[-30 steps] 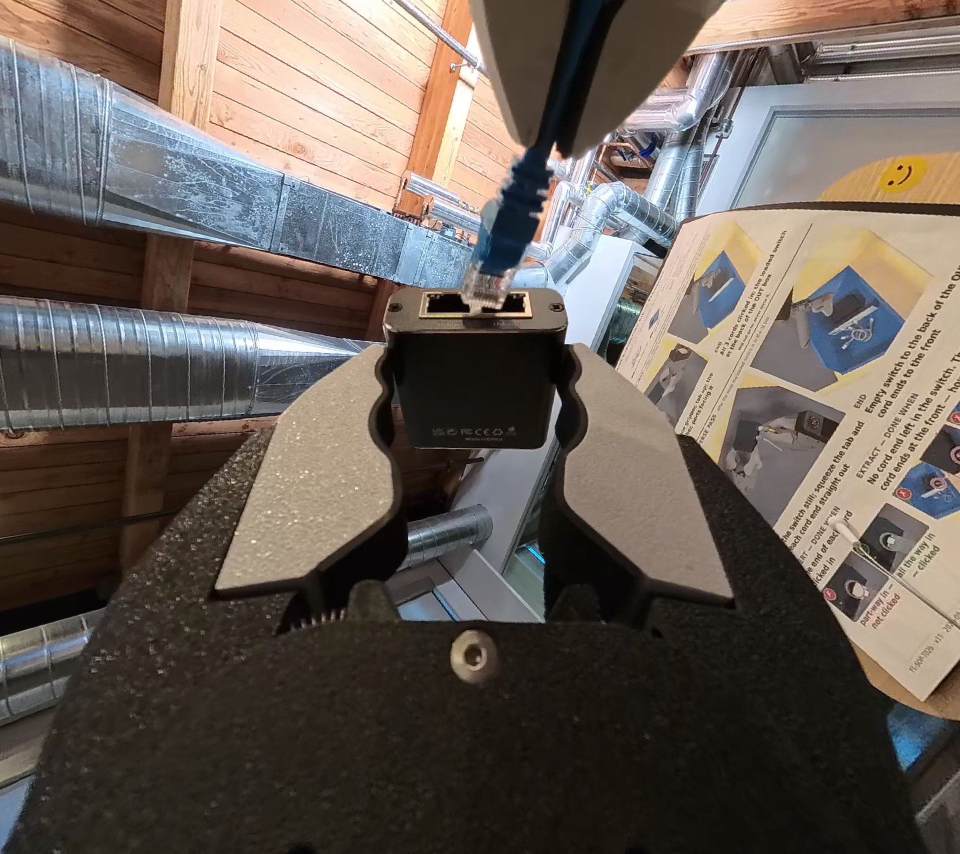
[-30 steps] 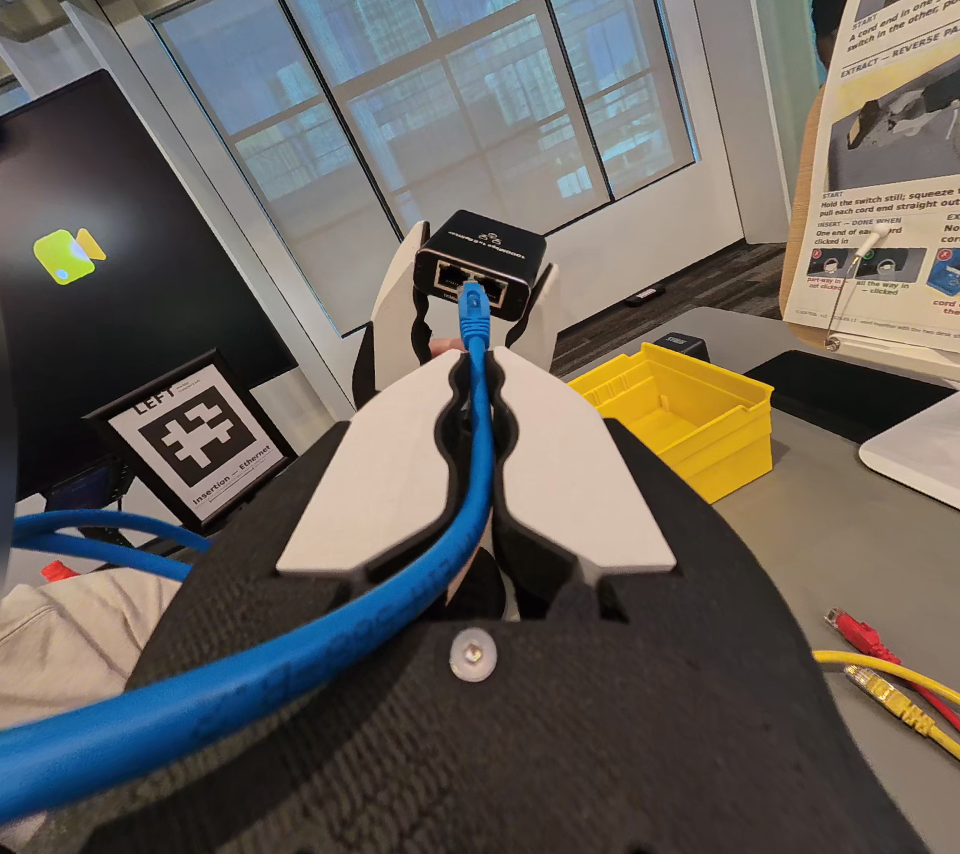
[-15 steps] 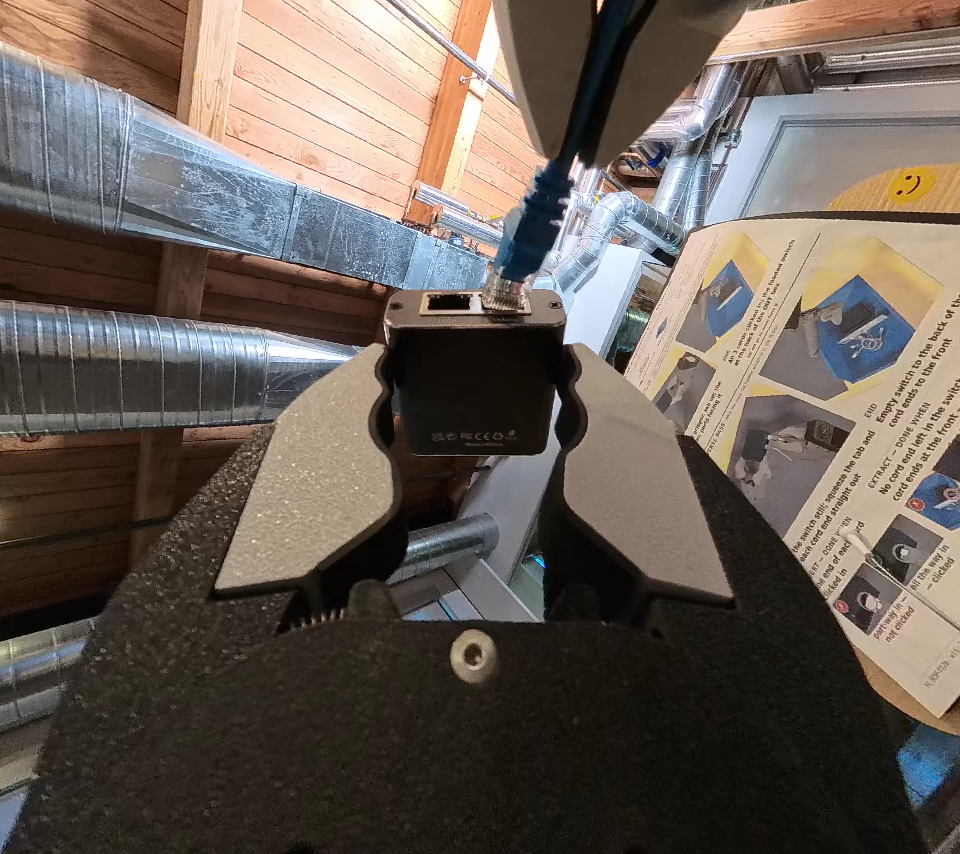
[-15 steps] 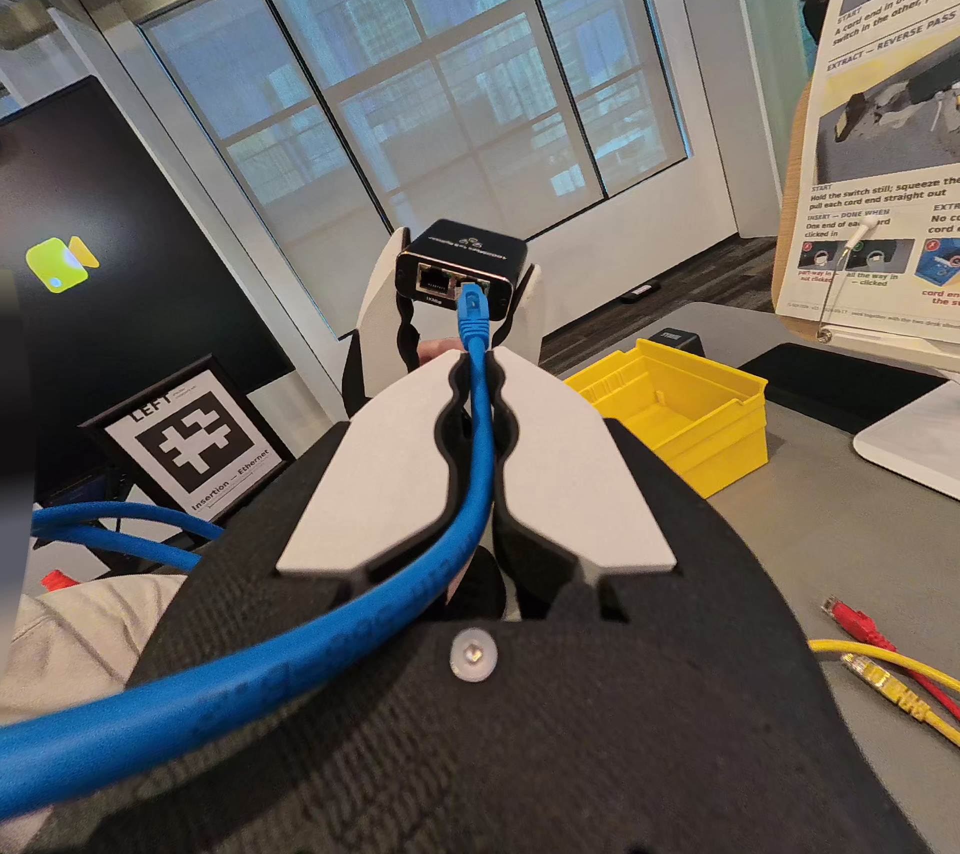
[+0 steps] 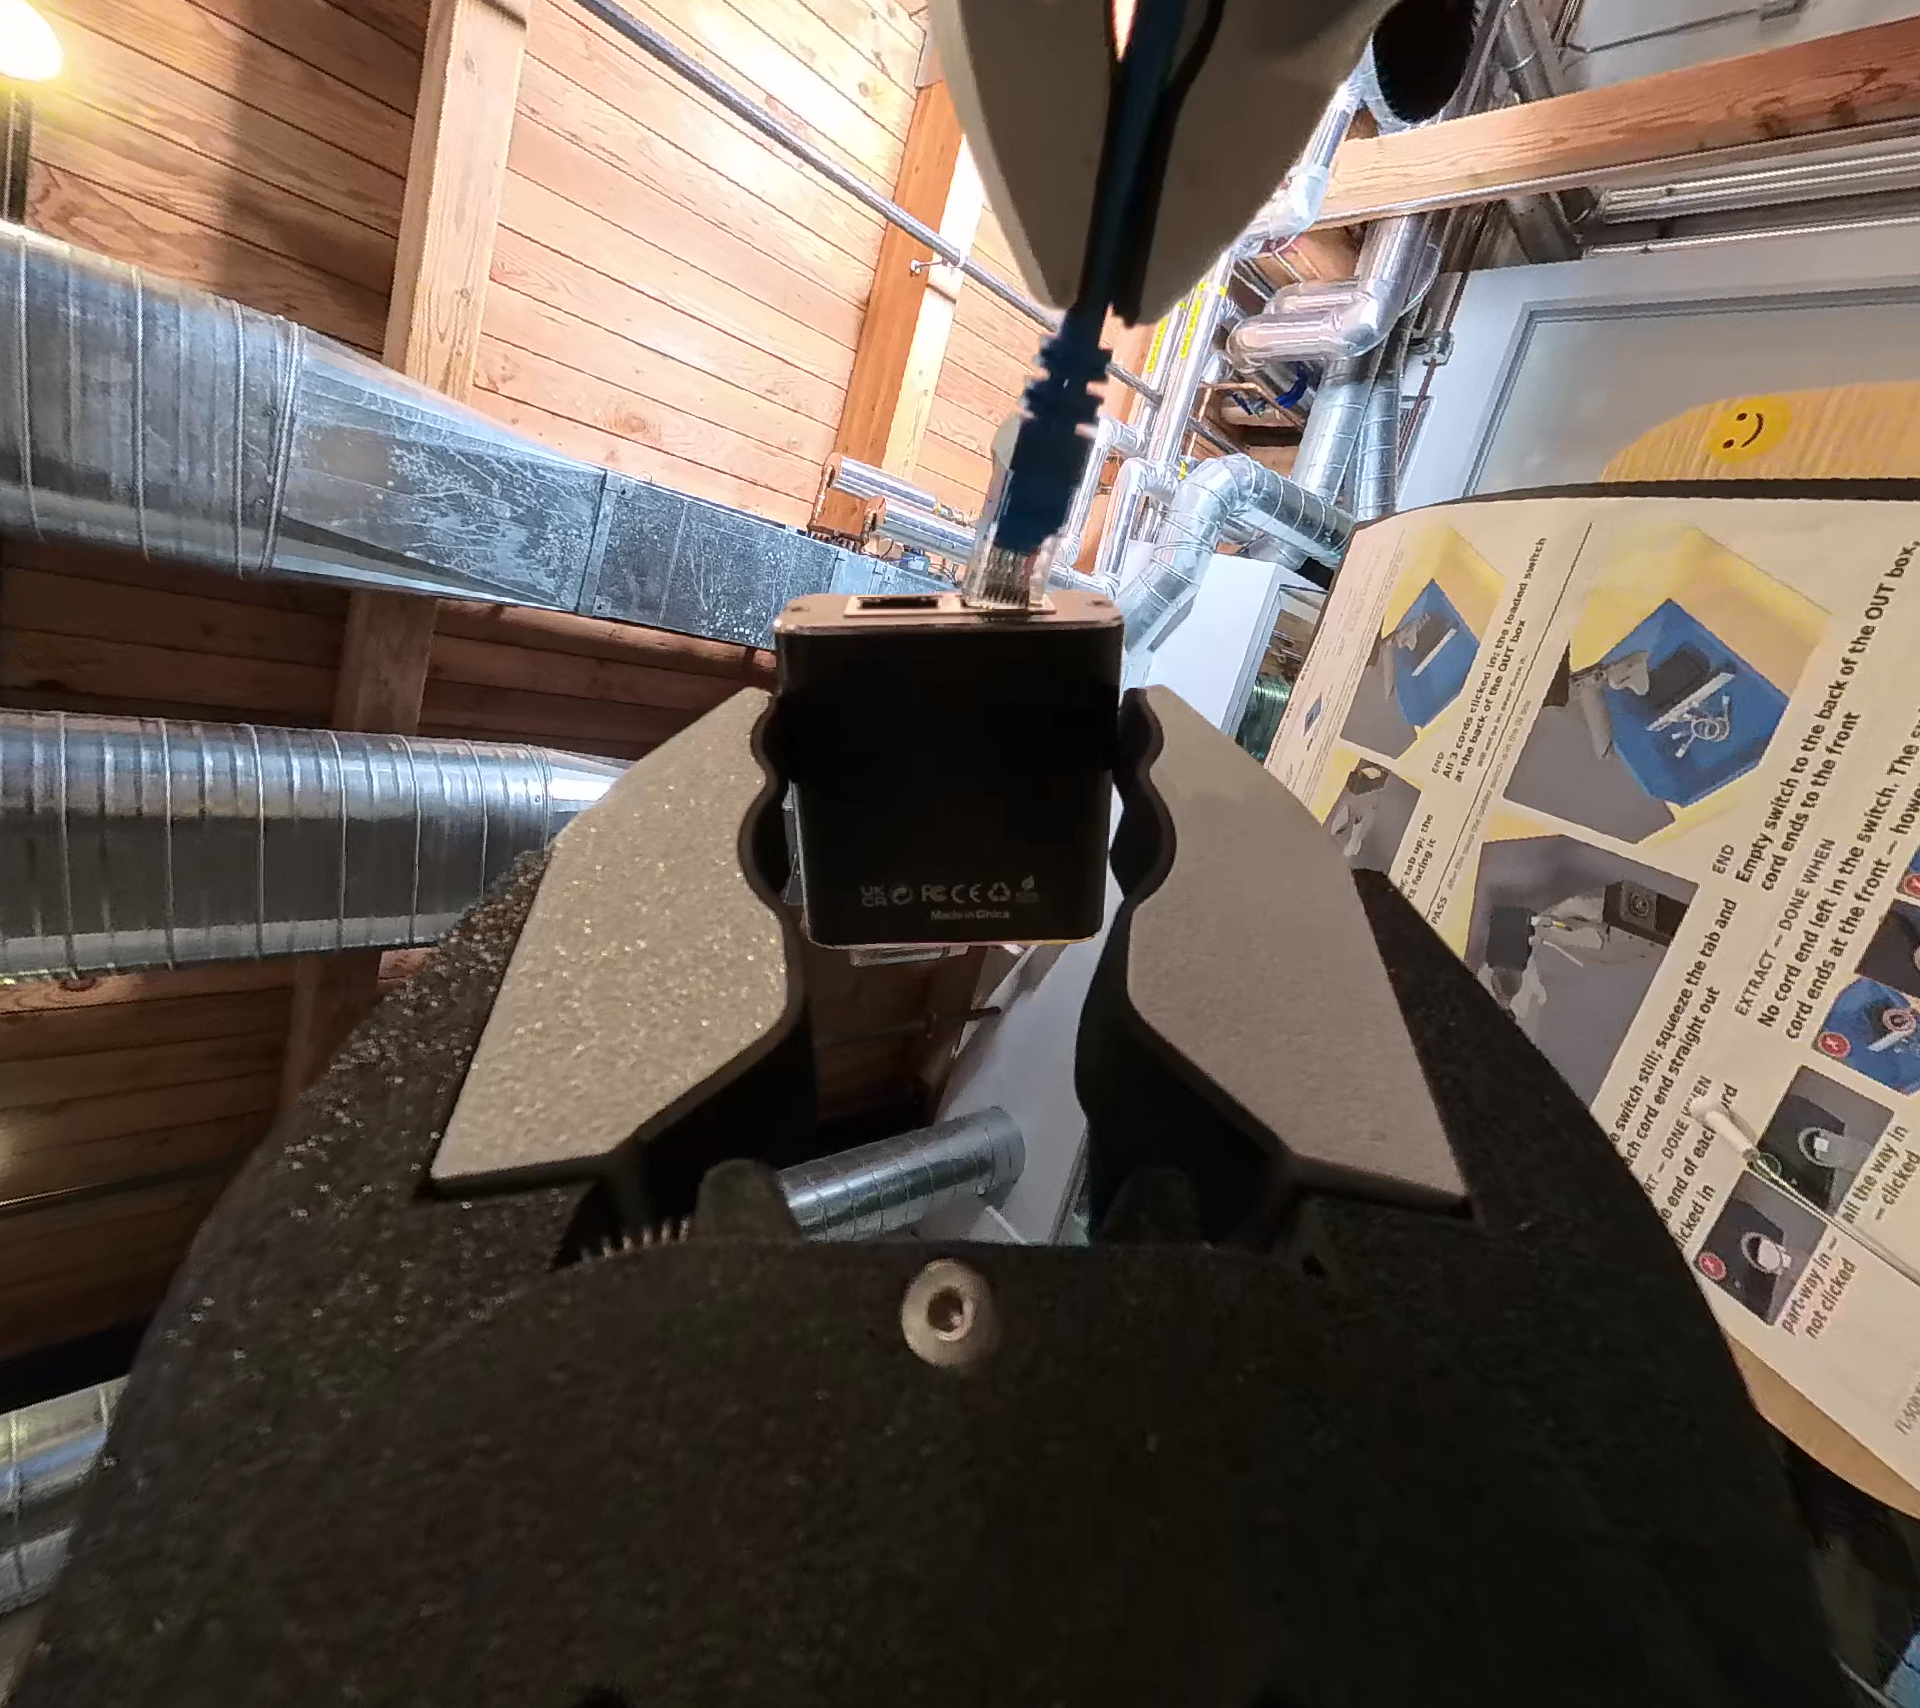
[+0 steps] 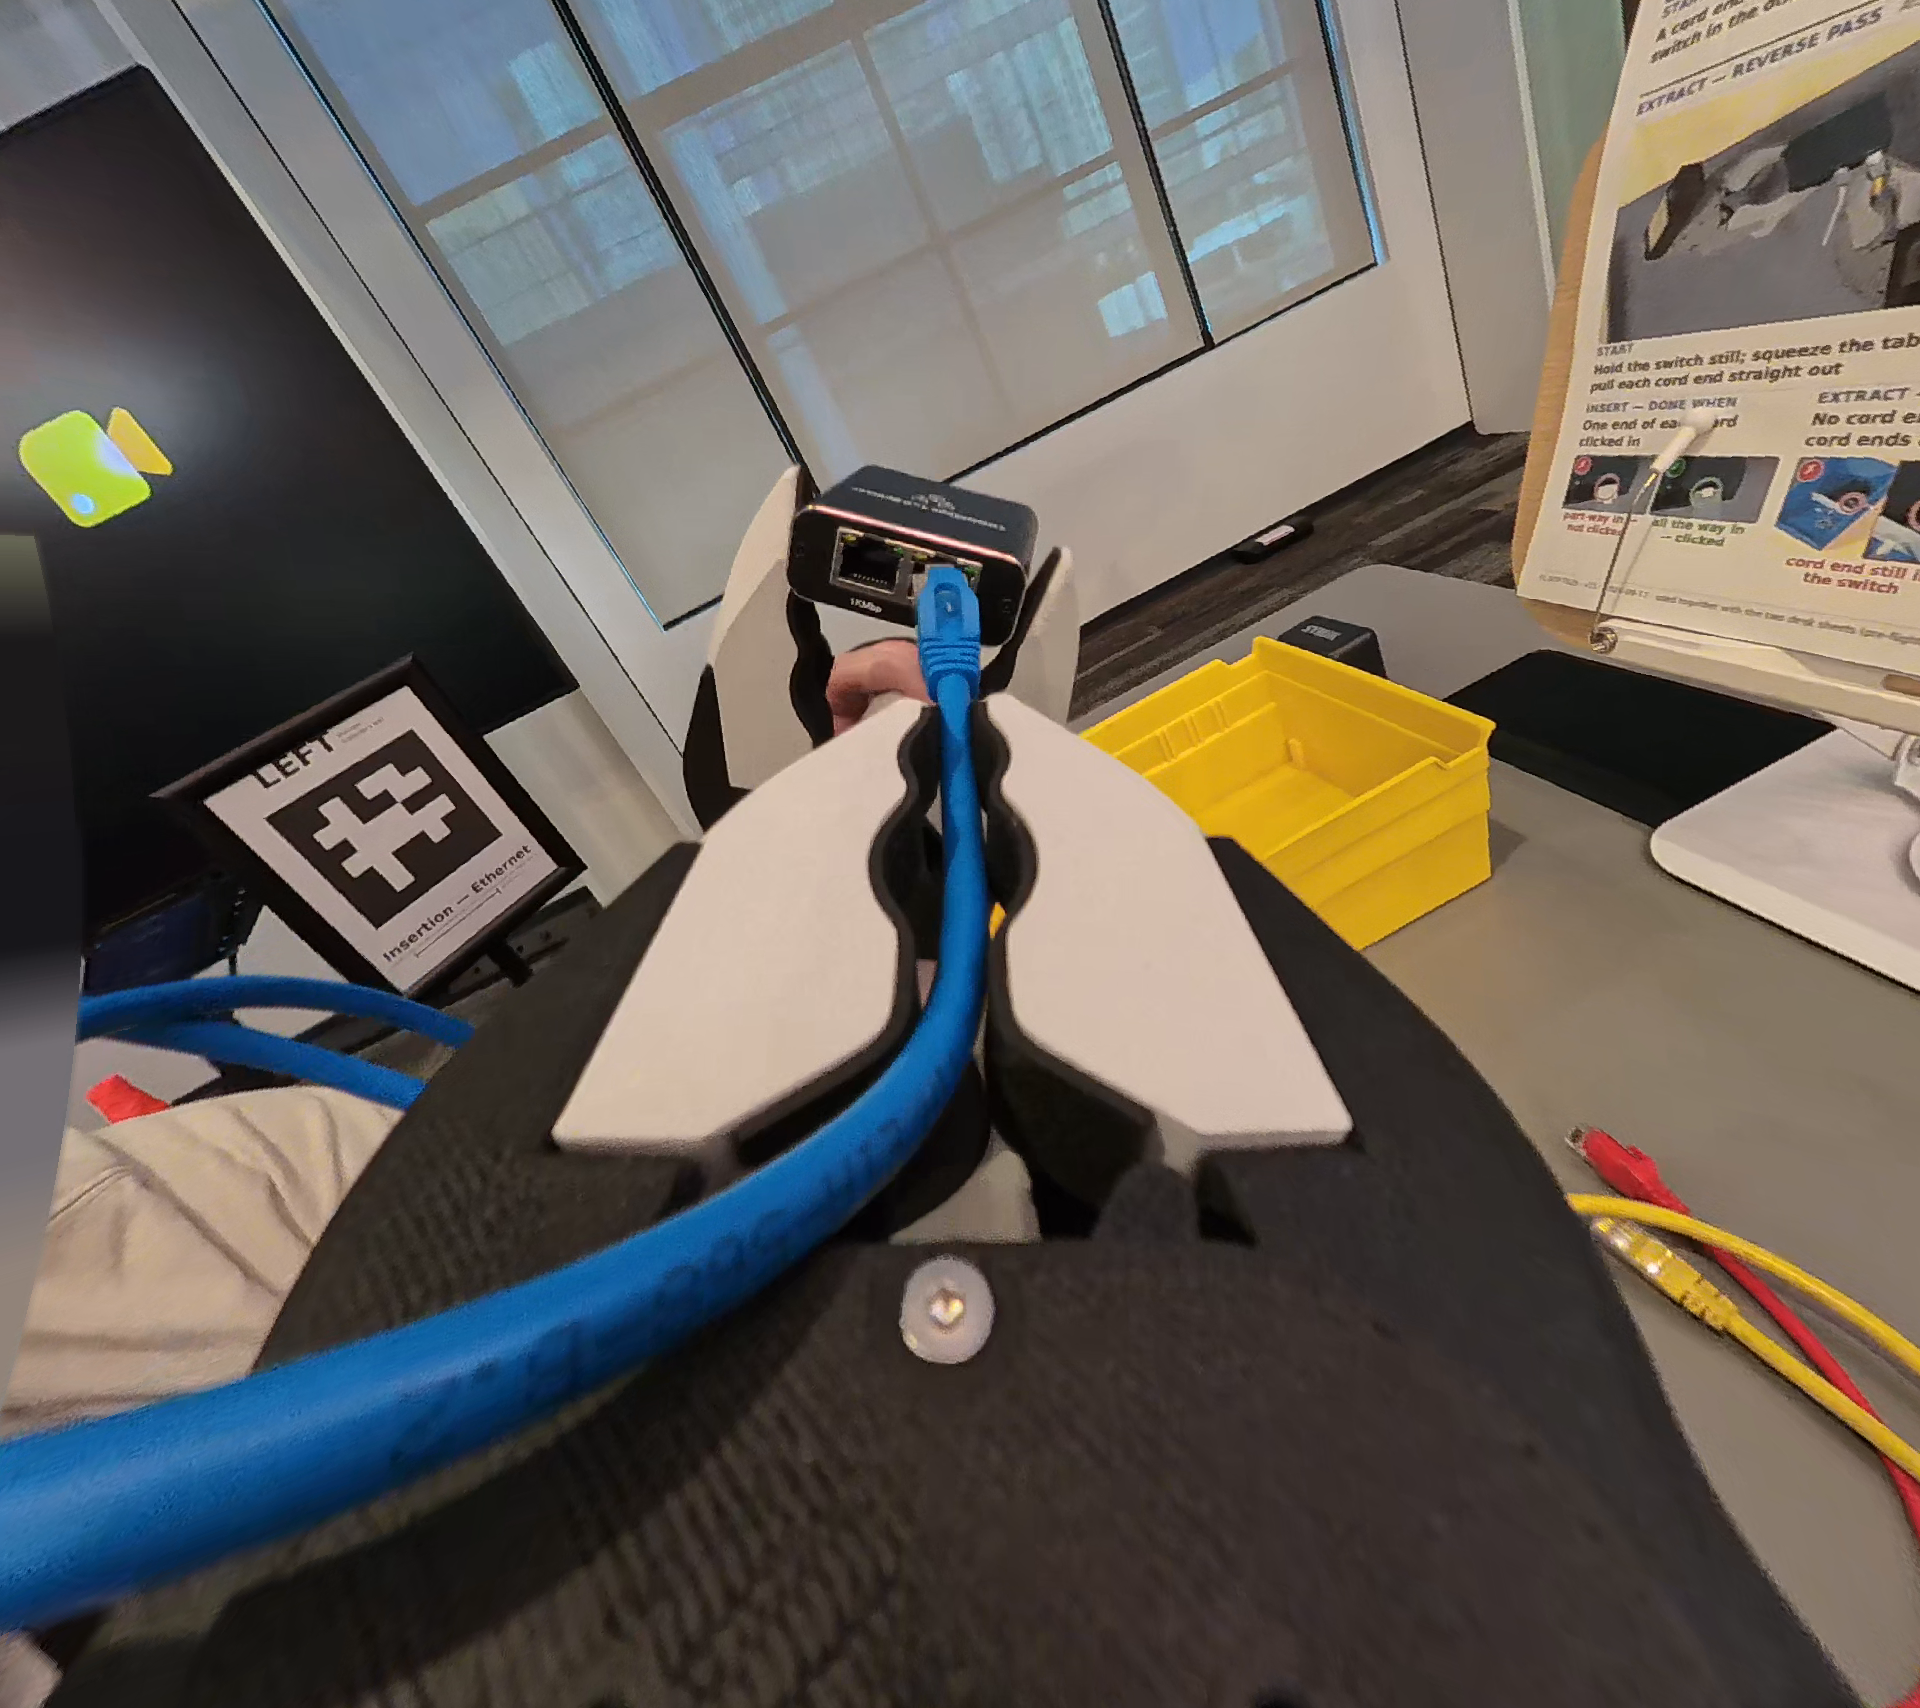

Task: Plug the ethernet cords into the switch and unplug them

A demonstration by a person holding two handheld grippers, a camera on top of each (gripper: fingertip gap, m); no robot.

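Across the lower right of my right wrist view runs the grey tabletop, with an empty yellow plastic bin at mid-right. My left gripper has its dark fingers closed against the sides of the small black boxy ethernet switch, centre frame, ports facing up. My right gripper pinches the thick blue ethernet cord between nearly closed white fingers. The cord's clear plug sits in the switch's right port; the left port is empty. Yellow and red cords lie at lower right.
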